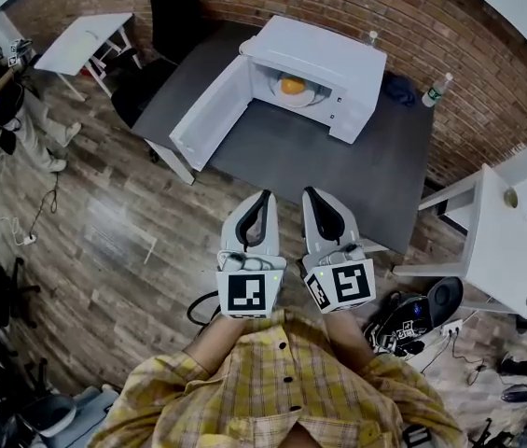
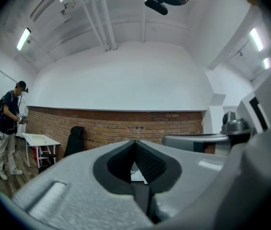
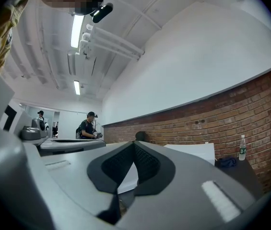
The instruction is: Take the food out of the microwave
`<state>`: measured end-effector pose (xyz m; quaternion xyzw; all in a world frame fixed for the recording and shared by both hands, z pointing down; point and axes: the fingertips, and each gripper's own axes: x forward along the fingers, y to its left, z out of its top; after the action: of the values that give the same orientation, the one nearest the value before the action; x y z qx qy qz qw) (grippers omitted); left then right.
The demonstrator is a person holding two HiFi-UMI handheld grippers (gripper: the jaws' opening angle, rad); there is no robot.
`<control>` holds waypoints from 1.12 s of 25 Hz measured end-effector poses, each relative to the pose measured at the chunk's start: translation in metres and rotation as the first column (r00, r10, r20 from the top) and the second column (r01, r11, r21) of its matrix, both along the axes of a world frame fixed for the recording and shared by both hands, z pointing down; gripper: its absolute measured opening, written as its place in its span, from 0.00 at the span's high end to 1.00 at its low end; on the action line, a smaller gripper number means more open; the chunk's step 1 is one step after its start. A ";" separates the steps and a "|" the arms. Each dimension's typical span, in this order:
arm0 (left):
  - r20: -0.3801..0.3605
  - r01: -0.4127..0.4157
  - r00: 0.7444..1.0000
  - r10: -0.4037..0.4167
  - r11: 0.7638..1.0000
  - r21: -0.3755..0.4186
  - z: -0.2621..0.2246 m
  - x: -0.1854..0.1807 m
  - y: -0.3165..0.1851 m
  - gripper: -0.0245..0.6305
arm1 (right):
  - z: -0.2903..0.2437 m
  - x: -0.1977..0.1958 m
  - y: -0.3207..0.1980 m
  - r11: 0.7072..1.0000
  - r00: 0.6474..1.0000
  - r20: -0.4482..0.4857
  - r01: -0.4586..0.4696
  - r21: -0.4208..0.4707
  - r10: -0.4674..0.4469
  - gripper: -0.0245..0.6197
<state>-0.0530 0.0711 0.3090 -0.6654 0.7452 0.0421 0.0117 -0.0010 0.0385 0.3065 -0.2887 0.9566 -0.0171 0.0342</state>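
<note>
The white microwave stands on a dark table with its door swung open to the left. Inside, a round orange food item lies on a white plate. Both grippers are held side by side short of the table's near edge, pointing level toward the microwave. My left gripper is shut with nothing in it. My right gripper is also shut and empty. Neither touches the table or the microwave.
A water bottle stands at the table's right back corner by the brick wall. A white table is at the right, another at the back left beside a black chair. A person stands far left. Cables lie on the wood floor.
</note>
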 end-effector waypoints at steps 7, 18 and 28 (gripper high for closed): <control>-0.013 -0.100 0.995 0.100 0.995 -0.008 0.000 -0.036 -0.055 0.96 | 0.004 -0.036 -0.048 0.996 0.996 -0.016 -0.087 -0.012 0.087 0.96; -0.013 -0.195 0.981 0.195 0.981 -0.005 0.006 -0.065 -0.115 0.96 | 0.011 -0.062 -0.103 0.981 0.982 -0.005 -0.191 -0.019 0.191 0.95; -0.033 -0.197 0.980 0.196 0.980 -0.032 0.020 -0.068 -0.151 0.96 | 0.018 -0.068 -0.135 0.982 0.982 -0.021 -0.189 -0.030 0.188 0.95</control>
<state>-0.1213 -0.0804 0.3288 -0.7350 0.6767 0.0399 -0.0155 -0.0687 -0.0962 0.3245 -0.3785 0.9249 -0.0266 0.0223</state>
